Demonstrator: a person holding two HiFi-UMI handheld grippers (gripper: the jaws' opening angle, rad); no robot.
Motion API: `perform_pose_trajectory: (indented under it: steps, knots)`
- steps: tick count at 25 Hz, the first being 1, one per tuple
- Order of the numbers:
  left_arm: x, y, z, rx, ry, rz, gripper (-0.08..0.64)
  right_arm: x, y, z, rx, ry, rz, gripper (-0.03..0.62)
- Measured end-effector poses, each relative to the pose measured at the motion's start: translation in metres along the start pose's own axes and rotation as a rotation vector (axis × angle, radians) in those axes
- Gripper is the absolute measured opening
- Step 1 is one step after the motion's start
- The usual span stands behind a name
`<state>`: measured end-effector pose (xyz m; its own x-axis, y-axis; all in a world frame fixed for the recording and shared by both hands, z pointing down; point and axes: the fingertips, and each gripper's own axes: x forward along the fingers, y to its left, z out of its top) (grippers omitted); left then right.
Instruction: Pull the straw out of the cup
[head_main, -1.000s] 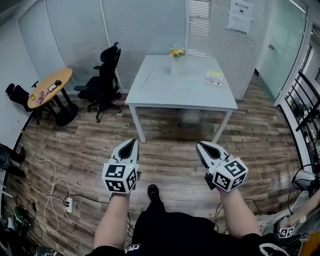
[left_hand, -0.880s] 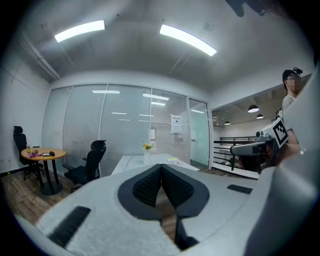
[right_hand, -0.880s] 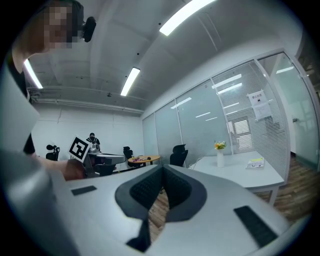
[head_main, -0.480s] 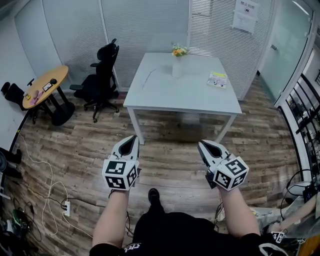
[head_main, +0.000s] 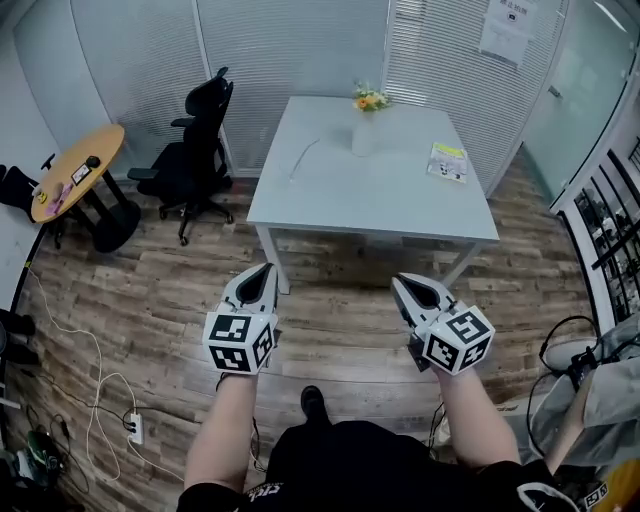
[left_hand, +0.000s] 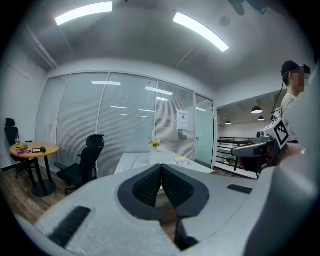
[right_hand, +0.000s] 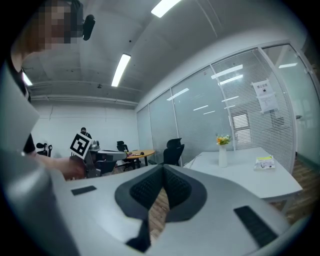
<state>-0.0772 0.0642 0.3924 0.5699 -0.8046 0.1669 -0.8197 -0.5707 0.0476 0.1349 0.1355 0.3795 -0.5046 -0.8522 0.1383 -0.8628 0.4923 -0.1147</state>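
A white table (head_main: 380, 200) stands ahead on the wood floor. At its far side is a white cup-like vase (head_main: 366, 135) holding flowers, also in the right gripper view as the vase (right_hand: 222, 156). A thin white strip (head_main: 303, 158) lies on the tabletop to its left. I see no straw clearly. My left gripper (head_main: 264, 272) and right gripper (head_main: 400, 284) are held side by side over the floor, short of the table, both pointing at it. Both are shut and hold nothing, as the left gripper (left_hand: 161, 167) and the right gripper (right_hand: 163, 168) show in their own views.
A yellow booklet (head_main: 447, 162) lies on the table's right side. A black office chair (head_main: 200, 140) and a round wooden table (head_main: 72, 182) stand to the left. Cables and a power strip (head_main: 135, 428) lie on the floor at the left. Glass walls with blinds stand behind.
Both grippers and my view have moved forward toward the white table, which now sits closer and larger. The jaws stayed shut.
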Motion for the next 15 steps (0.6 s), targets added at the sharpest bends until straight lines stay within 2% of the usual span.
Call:
perform_pose_trajectory:
  steps: [8, 15]
  knots:
    - [0.045, 0.062, 0.019, -0.001, -0.02, -0.017, 0.011, 0.072, -0.015, 0.015, -0.01, 0.005, -0.013, 0.008]
    - [0.061, 0.108, 0.032, -0.012, -0.039, -0.023, 0.011, 0.119, -0.005, 0.03, -0.027, 0.004, 0.003, 0.018]
